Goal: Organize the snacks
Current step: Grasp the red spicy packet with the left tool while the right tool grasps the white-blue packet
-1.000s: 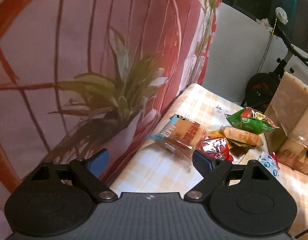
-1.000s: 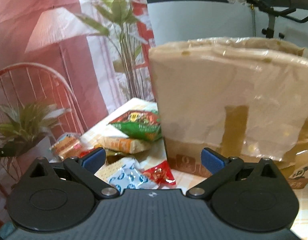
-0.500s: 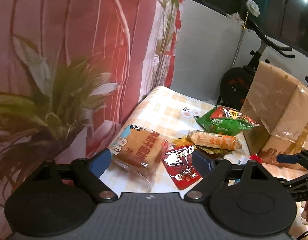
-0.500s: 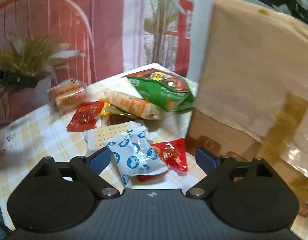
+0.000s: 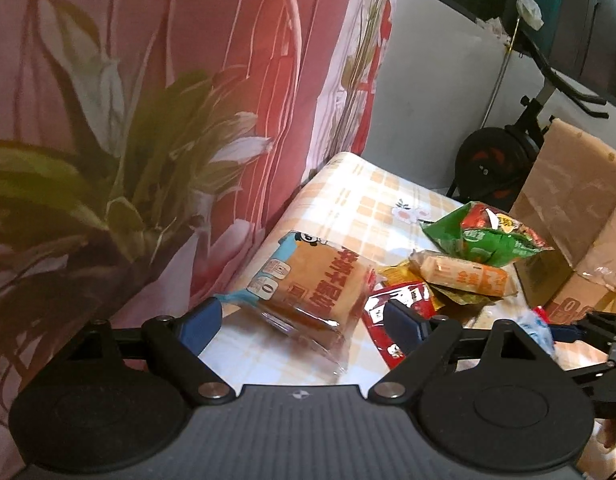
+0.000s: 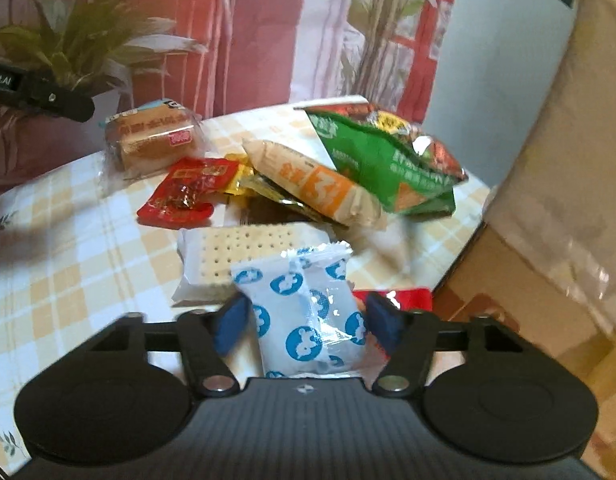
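My left gripper point(image 5: 299, 312) is open, its fingers on either side of a clear-wrapped bread pack point(image 5: 308, 280) on the checked tablecloth point(image 6: 67, 240), not touching it. My right gripper point(image 6: 308, 312) is closing, and a white packet with blue prints point(image 6: 308, 304) lies between its pads with no squeeze showing. Behind that packet lie a cracker pack point(image 6: 243, 256), an orange-and-white bar point(image 6: 316, 184), a green chip bag point(image 6: 388, 160) and a red sachet point(image 6: 183, 196). Another red packet point(image 6: 404, 296) peeks out behind the right finger.
A tall cardboard box point(image 6: 548, 160) wrapped in tape stands right of the snacks. A curtain with a plant print point(image 5: 147, 140) hangs along the table's left edge. An exercise bike point(image 5: 508, 152) stands behind the table.
Both grippers came down and closer to the snacks. The right one swung from the box to the white-and-blue packet and its jaws narrowed. The left one now straddles the bread pack.
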{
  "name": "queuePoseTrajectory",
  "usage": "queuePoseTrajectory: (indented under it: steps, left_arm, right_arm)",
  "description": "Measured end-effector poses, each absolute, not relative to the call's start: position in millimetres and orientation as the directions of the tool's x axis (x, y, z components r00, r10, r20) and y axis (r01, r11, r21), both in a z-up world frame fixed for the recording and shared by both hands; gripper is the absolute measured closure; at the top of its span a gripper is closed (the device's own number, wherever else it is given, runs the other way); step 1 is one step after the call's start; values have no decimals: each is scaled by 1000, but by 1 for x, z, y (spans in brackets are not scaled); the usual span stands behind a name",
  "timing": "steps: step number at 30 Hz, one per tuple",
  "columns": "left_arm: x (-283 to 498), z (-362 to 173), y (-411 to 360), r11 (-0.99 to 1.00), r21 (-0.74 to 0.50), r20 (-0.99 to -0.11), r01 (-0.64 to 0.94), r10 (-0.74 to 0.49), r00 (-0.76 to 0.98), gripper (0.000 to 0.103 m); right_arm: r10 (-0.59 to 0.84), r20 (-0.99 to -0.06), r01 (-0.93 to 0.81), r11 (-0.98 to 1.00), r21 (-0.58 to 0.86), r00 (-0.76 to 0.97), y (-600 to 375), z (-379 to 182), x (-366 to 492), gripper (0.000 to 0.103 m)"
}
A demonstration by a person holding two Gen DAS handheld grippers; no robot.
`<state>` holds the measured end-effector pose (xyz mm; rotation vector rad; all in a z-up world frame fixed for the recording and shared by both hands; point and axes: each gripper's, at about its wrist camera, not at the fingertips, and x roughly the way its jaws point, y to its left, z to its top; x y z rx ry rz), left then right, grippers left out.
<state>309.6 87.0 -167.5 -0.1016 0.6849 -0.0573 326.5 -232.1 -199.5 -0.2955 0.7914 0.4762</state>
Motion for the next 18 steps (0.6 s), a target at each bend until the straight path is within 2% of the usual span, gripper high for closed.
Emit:
queuePoseTrajectory:
  steps: [3, 11, 14, 18]
  left_arm:
    - [315, -171, 86, 994, -108, -637, 19, -84, 766, 14]
    - [320, -182, 46, 980, -122, -655, 159, -200, 729, 30]
    - [325, -188, 24, 976, -119, -663, 185, -216, 717, 30]
    - [340, -197, 0, 984, -100, -670, 151, -179, 721, 30]
  right_arm:
    - [311, -733, -483, 875, -28, 605, -240, -197, 322, 51]
    - [251, -721, -314, 948, 48, 647, -272, -193, 294, 54]
    - [224, -722, -239, 967, 83, 655, -292, -195, 285, 54]
    - [215, -719, -183, 975, 123, 661, -311, -194, 278, 54]
